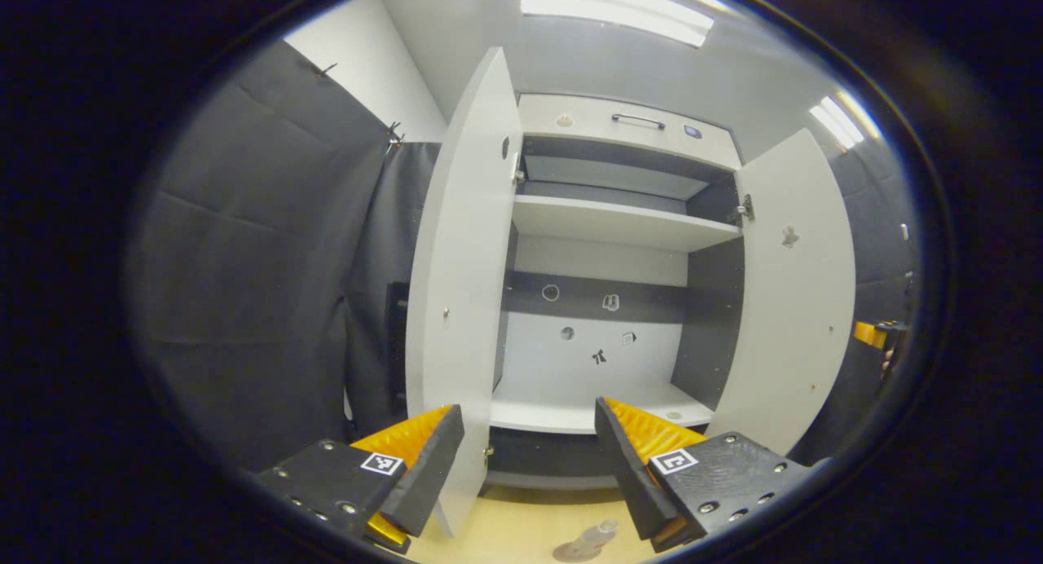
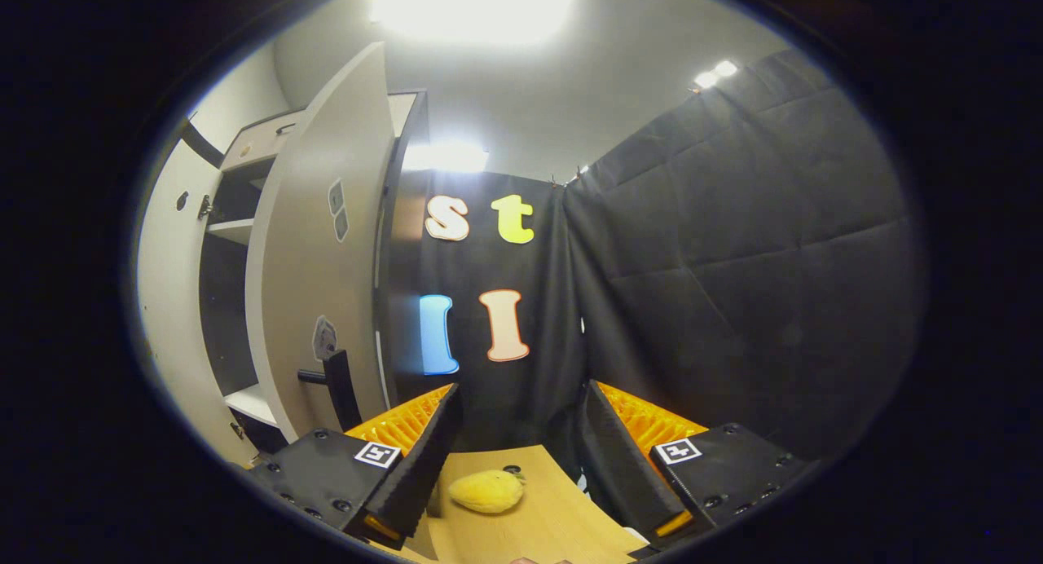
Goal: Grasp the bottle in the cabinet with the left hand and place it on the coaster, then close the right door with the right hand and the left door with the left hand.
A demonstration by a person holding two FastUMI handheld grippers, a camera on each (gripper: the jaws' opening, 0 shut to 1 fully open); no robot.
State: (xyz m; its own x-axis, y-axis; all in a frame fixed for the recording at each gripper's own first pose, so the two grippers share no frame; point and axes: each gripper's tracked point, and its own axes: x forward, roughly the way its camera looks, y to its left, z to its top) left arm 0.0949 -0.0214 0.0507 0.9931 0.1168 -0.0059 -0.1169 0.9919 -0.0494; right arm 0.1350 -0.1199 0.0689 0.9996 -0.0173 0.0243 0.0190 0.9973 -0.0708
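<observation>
Cabinet [image 1: 603, 222]: white, standing against the booth wall; both doors are swung open. An upper shelf [image 1: 619, 222] and a lower shelf [image 1: 570, 413] are seen inside, both bare, with a dark band and small stickers on the back panel. A drawer front with a dark handle [image 1: 638, 121] is seen at the top.

Left door [image 1: 460, 287]: open, seen nearly edge-on in the left gripper view, its lower edge between the left gripper's fingers.

Right door [image 1: 794, 295]: open, angled outward. In the right gripper view its outer face [image 2: 322, 246] is seen with a dark handle [image 2: 334, 385] low on it and small stickers.

Bottle [image 1: 593, 536]: small, clear, seen at the bottom of the left gripper view on the wooden tabletop [image 1: 521, 527], standing on a round grey coaster [image 1: 573, 552], below and in front of the cabinet.

Left gripper [image 1: 530, 458]: jaws wide apart, nothing held; pointed at the cabinet interior.

Right gripper [image 2: 517, 450]: jaws wide apart, nothing held; pointed at the booth corner, the right door's handle just left of its left finger. It is also glimpsed far right in the left gripper view [image 1: 876, 334], beyond the right door.

Yellow plush toy [image 2: 486, 491]: lying on the tabletop [image 2: 554, 523] between the right gripper's fingers, not touched by them.
</observation>
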